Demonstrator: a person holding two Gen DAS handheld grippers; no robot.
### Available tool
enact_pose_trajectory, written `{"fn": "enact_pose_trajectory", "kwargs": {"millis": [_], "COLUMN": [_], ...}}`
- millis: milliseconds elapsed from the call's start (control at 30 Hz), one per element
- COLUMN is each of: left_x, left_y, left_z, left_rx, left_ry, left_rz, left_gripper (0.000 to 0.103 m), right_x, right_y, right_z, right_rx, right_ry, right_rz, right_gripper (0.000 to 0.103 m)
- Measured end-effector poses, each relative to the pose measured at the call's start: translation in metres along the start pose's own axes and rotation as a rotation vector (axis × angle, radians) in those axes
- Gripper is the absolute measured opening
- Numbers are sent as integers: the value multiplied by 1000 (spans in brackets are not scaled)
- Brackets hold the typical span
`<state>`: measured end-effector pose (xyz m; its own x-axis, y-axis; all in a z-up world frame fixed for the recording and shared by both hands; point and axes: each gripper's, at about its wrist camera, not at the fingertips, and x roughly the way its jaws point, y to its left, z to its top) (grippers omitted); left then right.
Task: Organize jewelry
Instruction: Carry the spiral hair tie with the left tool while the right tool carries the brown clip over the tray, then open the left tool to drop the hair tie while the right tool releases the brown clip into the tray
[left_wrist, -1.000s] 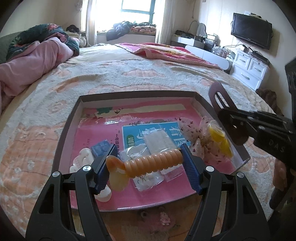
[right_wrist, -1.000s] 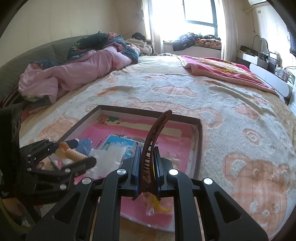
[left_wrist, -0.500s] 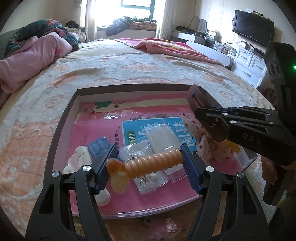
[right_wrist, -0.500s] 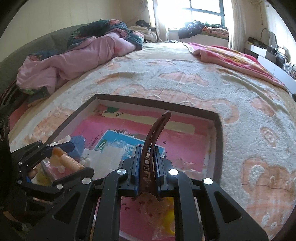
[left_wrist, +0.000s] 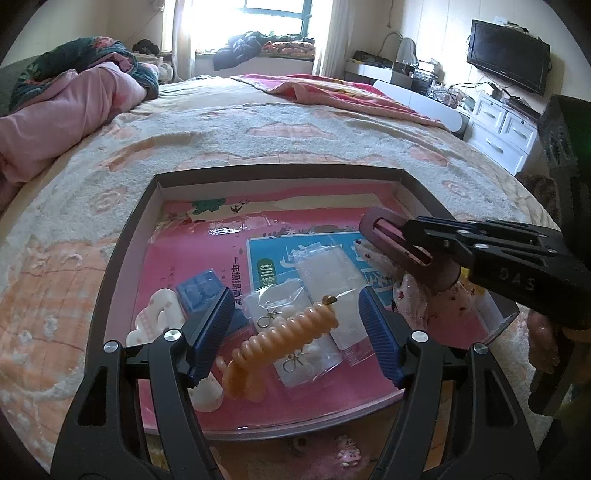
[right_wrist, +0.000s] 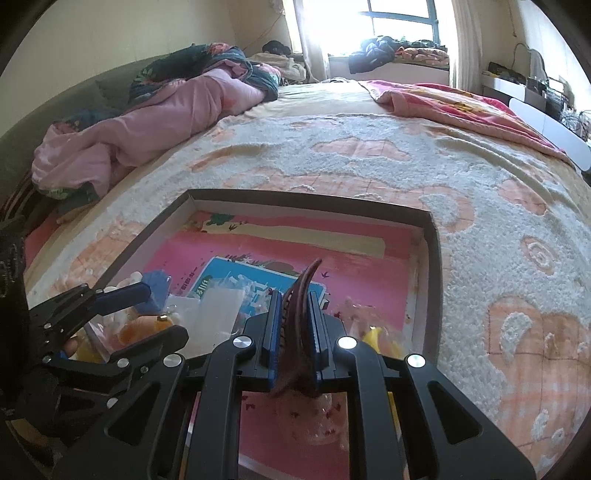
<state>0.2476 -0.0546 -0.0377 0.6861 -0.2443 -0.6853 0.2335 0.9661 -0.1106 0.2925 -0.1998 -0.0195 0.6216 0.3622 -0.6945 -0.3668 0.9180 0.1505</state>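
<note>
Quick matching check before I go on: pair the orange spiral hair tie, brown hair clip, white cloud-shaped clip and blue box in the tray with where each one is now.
1 orange spiral hair tie
2 brown hair clip
3 white cloud-shaped clip
4 blue box

A clamped in right gripper
B loose between the open left gripper fingers
C tray's near-left corner
D just beyond the left finger

Pairs: 1-B, 2-A, 3-C, 4-D

Daylight enters through the window (left_wrist: 273, 18) (right_wrist: 399, 22) at the far wall, overexposed to white in both views. The bedspread (left_wrist: 258, 125) is evenly lit with soft shadows. Glare streaks the tray's (left_wrist: 122, 254) glossy pink lining. Fisheye curvature bends the edges; corners vignette to black.
</note>
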Motion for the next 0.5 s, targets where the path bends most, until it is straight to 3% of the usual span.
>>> {"fn": "enact_pose_trajectory", "kwargs": {"millis": [300,500], "left_x": [-8,-26], "left_y": [-2,-2], "left_z": [3,2], "left_rx": [-2,-23], "left_ry": [-13,-41], "left_rz": [9,22], "left_gripper": [62,76], "right_x": [-29,-56], "right_y": [-3,-2], "right_z": [-3,-9], "right_rx": [25,21], "right_ry": [-51,-100], "right_rz": [14,17], "right_gripper": [29,45]}}
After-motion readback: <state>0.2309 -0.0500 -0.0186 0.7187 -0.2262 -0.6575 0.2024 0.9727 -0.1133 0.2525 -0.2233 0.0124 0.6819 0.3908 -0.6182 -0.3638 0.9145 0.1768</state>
